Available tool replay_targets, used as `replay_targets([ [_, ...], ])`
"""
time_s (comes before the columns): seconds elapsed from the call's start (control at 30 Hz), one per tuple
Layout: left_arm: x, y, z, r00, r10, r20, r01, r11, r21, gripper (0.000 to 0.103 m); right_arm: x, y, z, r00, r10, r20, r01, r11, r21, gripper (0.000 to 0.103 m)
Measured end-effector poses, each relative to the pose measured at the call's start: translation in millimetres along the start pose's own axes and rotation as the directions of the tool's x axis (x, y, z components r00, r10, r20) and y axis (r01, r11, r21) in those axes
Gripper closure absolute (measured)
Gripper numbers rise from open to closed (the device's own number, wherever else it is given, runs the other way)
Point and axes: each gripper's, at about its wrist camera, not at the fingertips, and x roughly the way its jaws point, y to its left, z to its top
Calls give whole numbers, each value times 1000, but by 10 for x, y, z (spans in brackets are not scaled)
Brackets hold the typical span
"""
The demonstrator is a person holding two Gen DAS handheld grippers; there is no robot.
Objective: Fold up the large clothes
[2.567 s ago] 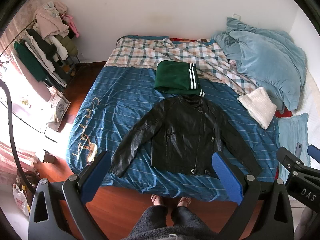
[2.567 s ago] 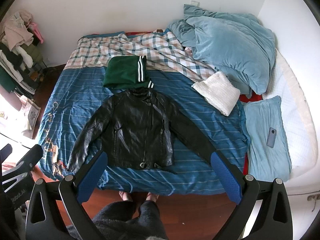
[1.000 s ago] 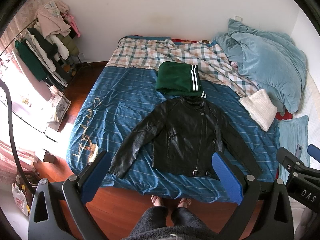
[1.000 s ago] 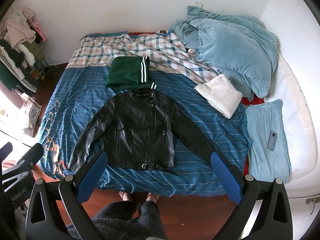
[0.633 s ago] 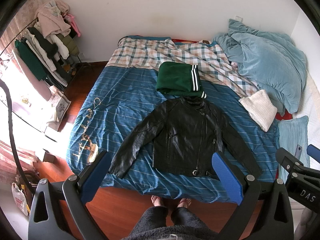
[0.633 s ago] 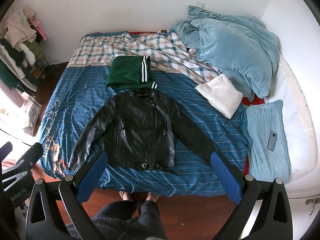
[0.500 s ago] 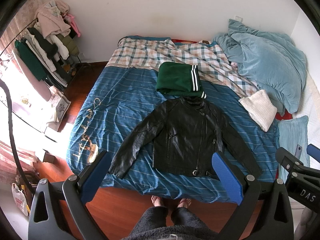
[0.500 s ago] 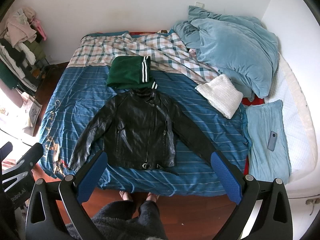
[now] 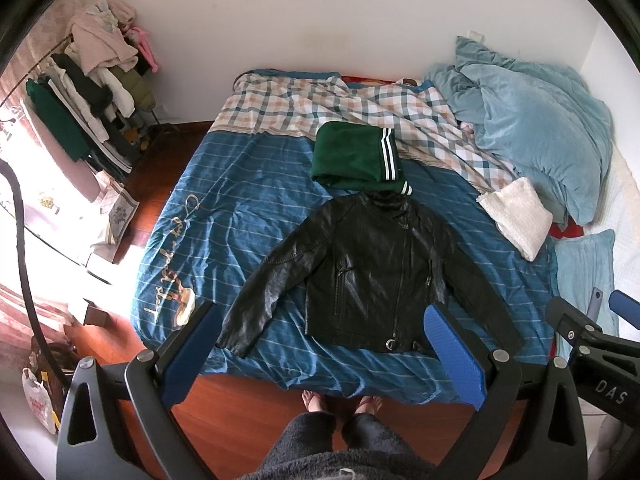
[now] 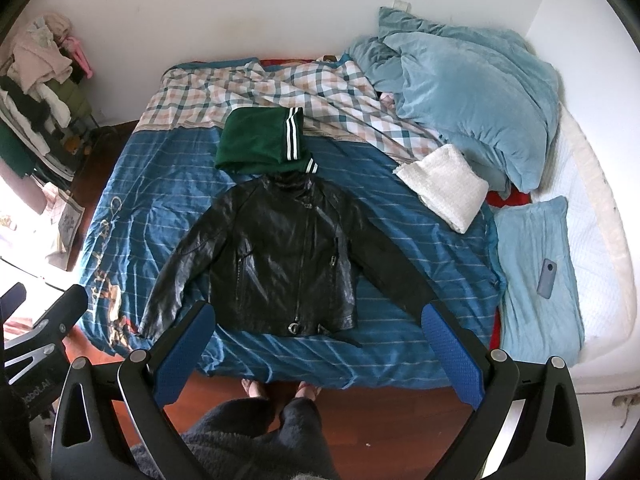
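A black leather jacket [image 9: 372,268] lies flat, front up, sleeves spread, on the blue striped bed cover [image 9: 240,216]; it also shows in the right wrist view [image 10: 288,260]. A folded green garment with white stripes [image 9: 352,156] sits just beyond its collar, also in the right wrist view [image 10: 260,144]. My left gripper [image 9: 320,332] is open and empty, held high above the bed's near edge. My right gripper [image 10: 316,328] is open and empty, at about the same height.
A folded white cloth [image 10: 444,188], a heaped blue duvet [image 10: 460,84] and a checked sheet [image 10: 280,88] lie at the far right of the bed. A phone [image 10: 546,272] rests on a blue pillow [image 10: 536,240]. A clothes rack [image 9: 92,92] stands left. The person's feet [image 9: 340,398] are on the wooden floor.
Both grippers have drifted very slightly. The views shifted a little, the jacket and everything on the bed have not moved.
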Motion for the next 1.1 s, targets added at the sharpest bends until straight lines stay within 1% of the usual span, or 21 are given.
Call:
replay_targets([
  [0.1, 49, 42, 118, 999, 20, 35, -20, 1000, 0, 0, 164, -15, -39, 999, 50, -5, -50, 998, 49, 0],
  [0.2, 343, 22, 135, 995, 56, 78, -59, 998, 37, 0, 373, -96, -57, 995, 98, 23, -100, 988, 120, 0],
  [0.23, 440, -4, 143, 993, 72, 93, -77, 996, 53, 0, 486, -169, -72, 995, 94, 28, -98, 983, 157, 0],
  [0.3, 697, -5, 206, 985, 98, 138, -110, 991, 80, 0, 760, -361, -104, 997, 73, 29, -78, 968, 239, 0],
  [0.4, 1122, -133, 249, 978, 120, 169, -140, 984, 113, 0, 1196, -682, -171, 1000, -3, 15, -2, 943, 333, 0],
  [0.43, 1258, -176, 268, 978, 132, 164, -152, 981, 120, 0, 1449, -855, -232, 999, -46, -5, 44, 929, 368, 1],
  [0.47, 1445, -231, 287, 979, 136, 151, -156, 979, 129, 0, 1591, -968, -251, 998, -55, -22, 59, 919, 390, 3],
  [0.53, 1838, -390, 313, 982, 147, 120, -163, 977, 136, 0, 2071, -1298, -358, 997, -26, -78, 59, 883, 465, 10],
  [0.57, 1975, -426, 318, 982, 154, 108, -168, 976, 136, 0, 2333, -1473, -425, 993, -6, -115, 63, 865, 498, 17],
  [0.6, 2140, -495, 340, 982, 163, 93, -174, 975, 135, 0, 2561, -1623, -486, 989, 12, -145, 66, 851, 521, 28],
  [0.63, 2365, -603, 351, 981, 176, 83, -186, 974, 127, 0, 2739, -1742, -538, 987, 25, -160, 66, 839, 540, 35],
  [0.67, 2478, -639, 365, 979, 191, 77, -199, 972, 123, 0, 2980, -1934, -617, 983, 46, -176, 63, 821, 568, 43],
  [0.7, 2674, -732, 371, 975, 213, 60, -219, 969, 118, 0, 3192, -2107, -689, 979, 70, -193, 61, 800, 596, 44],
  [0.77, 2998, -846, 367, 971, 238, 21, -239, 965, 104, 0, 3592, -2468, -885, 972, 123, -200, 41, 748, 662, 44],
  [0.8, 3188, -908, 344, 968, 252, 2, -251, 963, 94, 0, 3764, -2554, -942, 970, 133, -203, 42, 730, 682, 44],
  [0.83, 3347, -941, 313, 964, 265, -19, -262, 961, 92, 0, 3973, -2748, -1054, 968, 138, -210, 54, 701, 711, 44],
  [0.87, 3577, -995, 265, 957, 283, -59, -277, 957, 91, 0, 4187, -2966, -1197, 966, 142, -218, 71, 659, 749, 44],
  [0.93, 4009, -1046, 133, 942, 304, -142, -295, 952, 80, 0, 4573, -3320, -1501, 961, 172, -218, 85, 565, 821, 38],
  [0.97, 4175, -1056, 73, 935, 309, -176, -300, 951, 78, 0, 4710, -3413, -1602, 957, 178, -228, 100, 534, 839, 33],
  [1.0, 4392, -1078, -5, 923, 315, -220, -305, 949, 78, 0, 4901, -3571, -1760, 953, 188, -237, 117, 492, 863, 33],
  [1.1, 4870, -1154, -174, 903, 322, -284, -311, 947, 83, 0, 5427, -3952, -2305, 947, 246, -207, 124, 313, 942, 33],
])
